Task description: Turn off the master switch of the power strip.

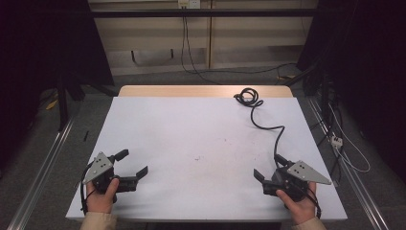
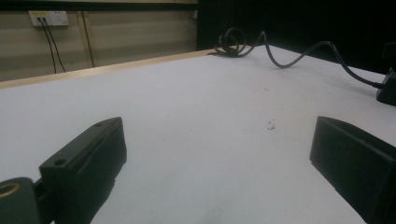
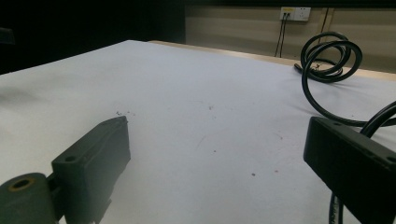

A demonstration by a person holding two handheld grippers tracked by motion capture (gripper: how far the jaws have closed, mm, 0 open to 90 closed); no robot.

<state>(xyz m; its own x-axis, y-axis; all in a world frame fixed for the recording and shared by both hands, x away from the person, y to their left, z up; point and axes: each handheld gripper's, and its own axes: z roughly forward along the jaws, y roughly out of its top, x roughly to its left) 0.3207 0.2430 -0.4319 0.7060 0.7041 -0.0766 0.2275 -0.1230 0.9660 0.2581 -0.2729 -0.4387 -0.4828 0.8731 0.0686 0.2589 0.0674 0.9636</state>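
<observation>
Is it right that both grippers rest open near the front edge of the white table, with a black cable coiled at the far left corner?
Not quite. The black cable is coiled at the far right corner, as the high view shows. The rest holds: the left gripper and the right gripper both sit open near the front edge of the white table.

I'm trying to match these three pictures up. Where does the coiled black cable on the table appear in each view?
High view: the coiled black cable lies at the table's far edge, right of centre.
Left gripper view: its coil sits top centre, at the far edge.
Right gripper view: the coil is upper right.
Shared landmark: the white wall socket beyond the table.
</observation>
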